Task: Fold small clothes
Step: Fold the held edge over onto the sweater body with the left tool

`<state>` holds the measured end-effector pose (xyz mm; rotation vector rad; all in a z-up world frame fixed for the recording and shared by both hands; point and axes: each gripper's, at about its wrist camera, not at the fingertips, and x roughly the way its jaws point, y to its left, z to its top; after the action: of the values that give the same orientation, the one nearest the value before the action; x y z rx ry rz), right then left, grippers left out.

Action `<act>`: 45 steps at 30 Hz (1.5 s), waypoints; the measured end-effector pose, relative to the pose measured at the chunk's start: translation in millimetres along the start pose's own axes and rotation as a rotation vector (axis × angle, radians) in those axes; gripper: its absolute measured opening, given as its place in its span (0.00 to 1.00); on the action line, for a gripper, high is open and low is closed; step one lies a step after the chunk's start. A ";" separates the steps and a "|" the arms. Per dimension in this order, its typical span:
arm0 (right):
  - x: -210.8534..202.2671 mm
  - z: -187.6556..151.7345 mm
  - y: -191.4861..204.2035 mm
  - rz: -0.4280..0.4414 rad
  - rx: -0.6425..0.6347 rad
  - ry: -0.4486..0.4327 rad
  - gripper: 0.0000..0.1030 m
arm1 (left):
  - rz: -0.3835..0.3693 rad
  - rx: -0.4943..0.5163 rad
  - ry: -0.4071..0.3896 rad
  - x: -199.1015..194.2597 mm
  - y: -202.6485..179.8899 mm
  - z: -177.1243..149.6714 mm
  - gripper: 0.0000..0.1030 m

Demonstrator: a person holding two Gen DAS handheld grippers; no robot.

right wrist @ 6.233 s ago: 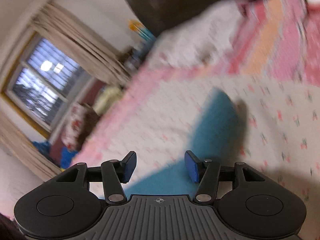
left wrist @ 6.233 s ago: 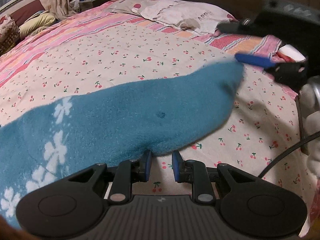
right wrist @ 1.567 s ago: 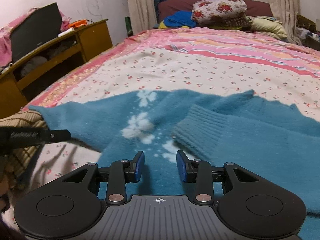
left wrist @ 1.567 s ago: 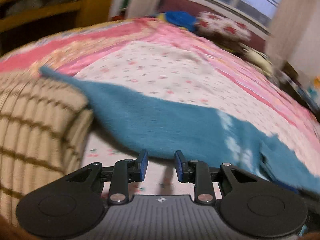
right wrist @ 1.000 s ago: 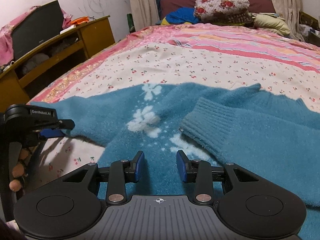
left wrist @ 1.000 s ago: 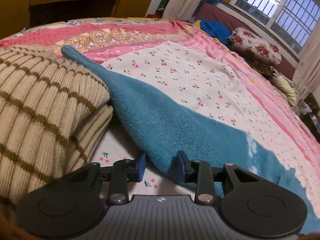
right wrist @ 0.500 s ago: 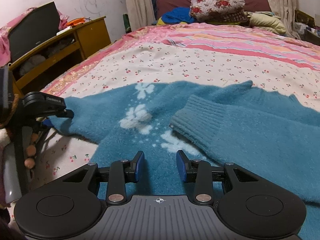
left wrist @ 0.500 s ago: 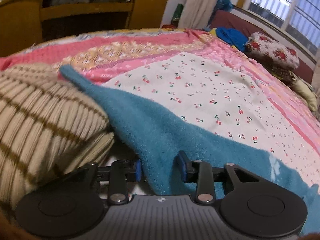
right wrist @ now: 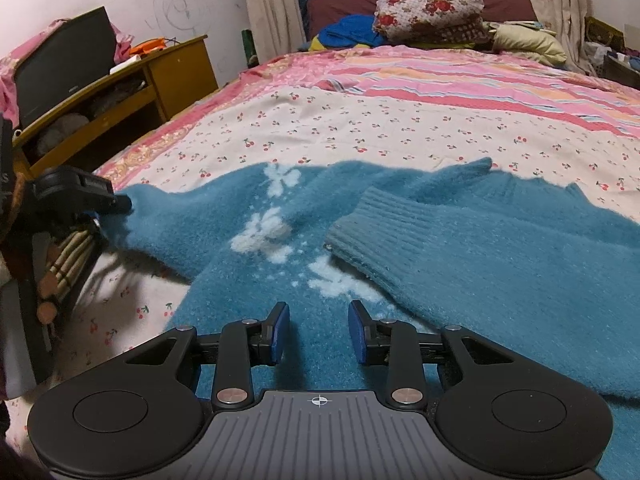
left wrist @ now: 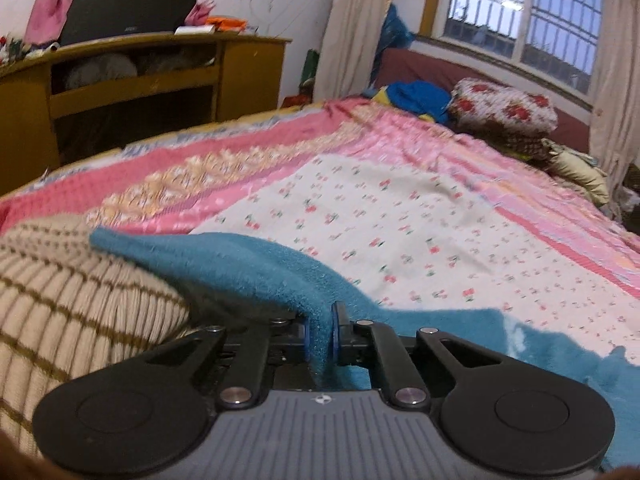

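A small teal fuzzy sweater (right wrist: 460, 248) with white flower marks lies spread on the bed. One sleeve (right wrist: 400, 232) is folded across its body, ribbed cuff up. My left gripper (left wrist: 319, 334) is shut on the other sleeve (left wrist: 240, 264) and holds its edge raised off the bed; it shows at the left in the right wrist view (right wrist: 86, 196). My right gripper (right wrist: 319, 334) is open and empty, low over the sweater's body, fingers apart on either side of bare teal fabric.
A beige striped knit garment (left wrist: 72, 300) lies bunched just left of the held sleeve. The bed has a cherry-print sheet (right wrist: 360, 124) with pink striped borders. A wooden desk (right wrist: 132, 84) stands beyond the bed's left edge. Pillows and bedding (right wrist: 432, 12) pile under the window.
My left gripper has closed on the teal sleeve's edge and lifted it slightly; half a second ago its fingers were open around it. My right gripper has stayed open in place.
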<state>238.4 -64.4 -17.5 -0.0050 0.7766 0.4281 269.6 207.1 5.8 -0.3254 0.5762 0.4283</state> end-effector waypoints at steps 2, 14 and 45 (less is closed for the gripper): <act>-1.3 0.4 0.1 0.000 0.000 -0.004 0.30 | -0.020 0.021 -0.021 -7.1 -6.6 2.5 0.15; -15.2 -0.8 -11.9 -0.014 0.031 -0.026 0.29 | -0.291 0.236 -0.109 -64.4 -84.0 -4.9 0.15; -42.8 21.1 -39.5 -0.045 0.075 -0.046 0.41 | -0.570 0.436 0.074 -96.7 -97.9 -106.3 0.23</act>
<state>240.5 -113.1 20.7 0.0567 0.7459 0.3552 194.9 50.4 -4.7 -0.0762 0.6040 -0.2605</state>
